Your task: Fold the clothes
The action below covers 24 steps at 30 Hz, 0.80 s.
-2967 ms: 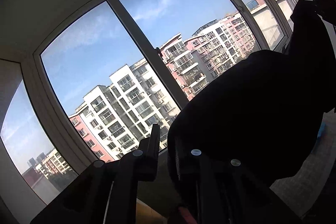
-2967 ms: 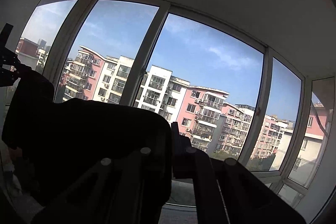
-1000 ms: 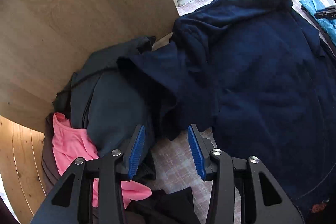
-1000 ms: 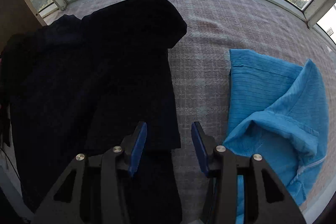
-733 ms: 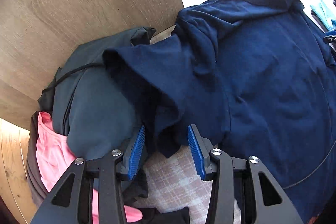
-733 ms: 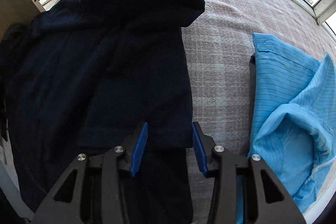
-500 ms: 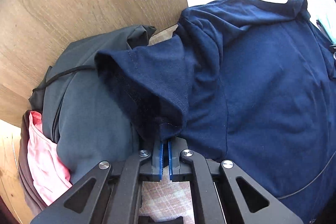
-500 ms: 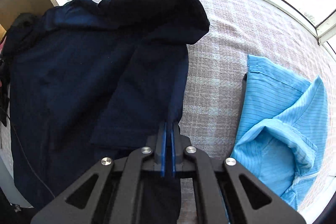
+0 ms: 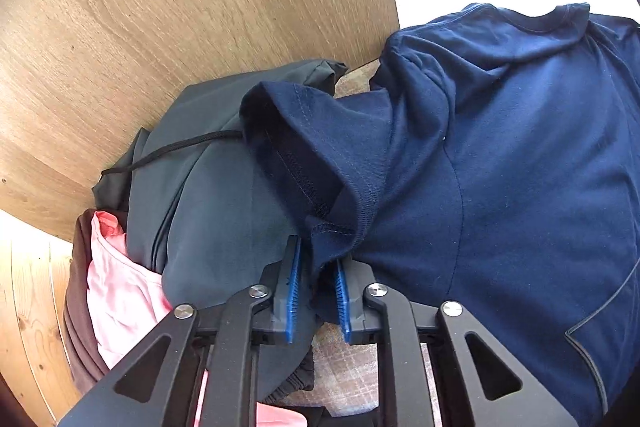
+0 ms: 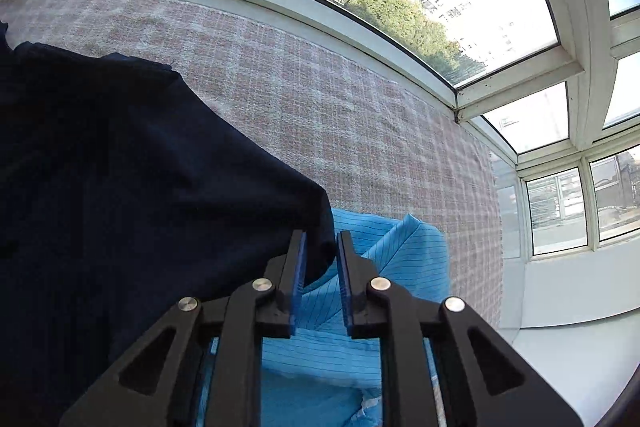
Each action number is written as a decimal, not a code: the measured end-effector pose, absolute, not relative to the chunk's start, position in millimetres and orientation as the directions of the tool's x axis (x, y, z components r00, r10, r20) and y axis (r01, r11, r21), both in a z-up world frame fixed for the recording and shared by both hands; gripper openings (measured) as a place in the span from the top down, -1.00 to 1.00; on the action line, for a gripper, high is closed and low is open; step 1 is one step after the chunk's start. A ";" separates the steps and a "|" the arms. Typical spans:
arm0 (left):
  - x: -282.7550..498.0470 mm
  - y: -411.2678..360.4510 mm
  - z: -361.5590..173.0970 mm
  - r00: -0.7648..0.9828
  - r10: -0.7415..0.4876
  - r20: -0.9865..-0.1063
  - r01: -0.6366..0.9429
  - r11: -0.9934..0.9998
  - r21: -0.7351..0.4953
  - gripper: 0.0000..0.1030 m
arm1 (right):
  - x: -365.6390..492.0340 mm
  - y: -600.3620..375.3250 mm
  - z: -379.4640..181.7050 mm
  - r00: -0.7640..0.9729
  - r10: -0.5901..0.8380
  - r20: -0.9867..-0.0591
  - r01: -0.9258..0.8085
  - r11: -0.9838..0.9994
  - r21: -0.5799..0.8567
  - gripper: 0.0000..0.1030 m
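A navy T-shirt [image 9: 520, 155] lies spread on the checked cloth, collar toward the window. Its left sleeve [image 9: 320, 155] is drawn up over a grey garment, and the hem sits between the blue pads of my left gripper [image 9: 318, 267], whose jaws stand a little apart. In the right wrist view the other side of the navy T-shirt [image 10: 140, 187] is pulled out to the right. Its corner lies between the pads of my right gripper [image 10: 320, 259], which is also slightly open, above a light blue shirt [image 10: 360, 343].
A grey garment [image 9: 208, 211] with a black drawstring, a pink one [image 9: 116, 287] and a brown one are heaped against a wooden panel [image 9: 180, 7] at the left. The checked cover [image 10: 320, 99] runs to the window frame [image 10: 500, 75] at the back and right.
Both grippers closed on the sleeves half a second ago and pulled them outward. Their jaws have now parted slightly, and the right one has moved over the blue shirt.
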<state>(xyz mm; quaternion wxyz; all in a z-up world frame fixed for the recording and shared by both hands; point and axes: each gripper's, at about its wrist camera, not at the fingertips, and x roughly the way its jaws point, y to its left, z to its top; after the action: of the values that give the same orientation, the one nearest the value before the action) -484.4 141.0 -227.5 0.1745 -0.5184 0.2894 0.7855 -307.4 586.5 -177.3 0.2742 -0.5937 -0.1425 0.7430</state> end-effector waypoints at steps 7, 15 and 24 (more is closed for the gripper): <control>-438.3 105.9 -184.5 -0.408 -0.019 -0.913 -0.597 -0.751 0.283 0.56 | -263.9 579.9 -91.1 -0.329 0.437 -0.837 -0.365 -0.876 -0.315 0.30; -265.6 36.9 -156.9 -0.224 0.144 -0.964 -0.720 -0.691 0.064 0.42 | -85.9 486.9 -117.0 -0.418 0.173 -0.892 -0.319 -0.947 -0.034 0.30; -94.6 41.8 -243.0 0.109 0.165 -0.980 -0.823 -0.539 -0.182 0.42 | 82.4 418.1 -216.6 -0.308 -0.034 -0.951 -0.355 -0.923 0.148 0.30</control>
<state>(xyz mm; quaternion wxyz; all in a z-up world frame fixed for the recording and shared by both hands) -94.6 41.8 -243.0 0.4022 -0.6266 0.2626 0.6138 82.4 418.1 -216.6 0.1015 -0.5796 0.1679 0.7909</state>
